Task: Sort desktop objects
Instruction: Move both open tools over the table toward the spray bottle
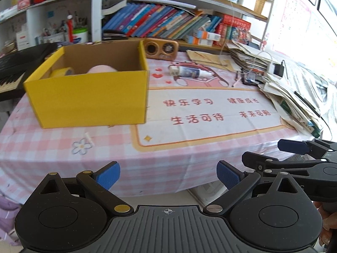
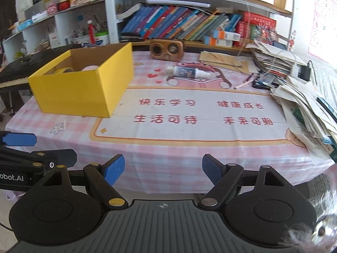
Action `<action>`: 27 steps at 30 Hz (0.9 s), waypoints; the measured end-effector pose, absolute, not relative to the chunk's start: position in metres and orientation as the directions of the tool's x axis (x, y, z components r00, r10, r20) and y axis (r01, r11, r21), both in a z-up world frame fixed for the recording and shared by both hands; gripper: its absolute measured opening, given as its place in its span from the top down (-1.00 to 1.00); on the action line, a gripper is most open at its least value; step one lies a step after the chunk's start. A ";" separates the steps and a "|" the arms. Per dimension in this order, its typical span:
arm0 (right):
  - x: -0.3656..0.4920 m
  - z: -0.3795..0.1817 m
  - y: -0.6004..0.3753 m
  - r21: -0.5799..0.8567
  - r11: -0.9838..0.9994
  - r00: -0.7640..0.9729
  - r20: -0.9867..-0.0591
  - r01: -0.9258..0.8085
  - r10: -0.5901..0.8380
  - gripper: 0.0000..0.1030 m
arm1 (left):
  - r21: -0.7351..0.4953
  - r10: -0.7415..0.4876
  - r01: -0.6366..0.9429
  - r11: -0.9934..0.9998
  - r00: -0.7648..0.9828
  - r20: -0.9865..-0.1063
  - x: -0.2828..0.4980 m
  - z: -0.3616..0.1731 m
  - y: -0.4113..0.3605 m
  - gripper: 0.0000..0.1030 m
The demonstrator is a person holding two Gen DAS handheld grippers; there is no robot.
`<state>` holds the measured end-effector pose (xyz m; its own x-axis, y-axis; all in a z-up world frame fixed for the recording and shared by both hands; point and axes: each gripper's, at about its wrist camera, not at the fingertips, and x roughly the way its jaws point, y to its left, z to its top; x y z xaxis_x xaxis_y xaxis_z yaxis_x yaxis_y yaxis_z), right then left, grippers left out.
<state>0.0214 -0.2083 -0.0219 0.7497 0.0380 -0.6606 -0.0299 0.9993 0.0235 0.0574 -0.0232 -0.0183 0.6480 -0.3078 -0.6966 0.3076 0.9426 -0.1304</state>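
A yellow cardboard box (image 1: pixel 88 97) (image 2: pixel 82 86) stands on the left of the desk; inside it show a yellow tape roll (image 1: pixel 63 71) and a pink round thing (image 1: pixel 102 69). A white spray bottle (image 1: pixel 189 71) (image 2: pixel 189 72) lies on its side near the desk's far middle. A pen (image 2: pixel 244 84) lies to its right. My left gripper (image 1: pixel 168 176) hangs open in front of the desk's near edge, nothing between its blue pads. My right gripper (image 2: pixel 163 169) is open and empty too, beside the left one, whose fingers (image 2: pixel 19 139) show at the left.
A pink checked cloth (image 2: pixel 168 113) with red lettering covers the desk. A brown retro radio (image 2: pixel 166 49) stands at the back. Stacked papers (image 2: pixel 305 109) crowd the right side. A keyboard (image 1: pixel 12 71) lies left of the box. Bookshelves rise behind.
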 end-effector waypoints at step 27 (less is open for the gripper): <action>0.080 -0.030 -0.283 0.070 0.996 0.733 -0.680 0.056 0.007 -0.40 | -0.136 -0.383 0.408 0.903 0.620 -0.685 0.131 -0.015 -0.098 -0.93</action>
<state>0.0800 -0.2830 -0.0296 0.7328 0.0066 -0.6804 0.0557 0.9960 0.0696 0.1309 -0.0985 -0.0153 0.6198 -0.3828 -0.6850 0.4076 0.9030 -0.1357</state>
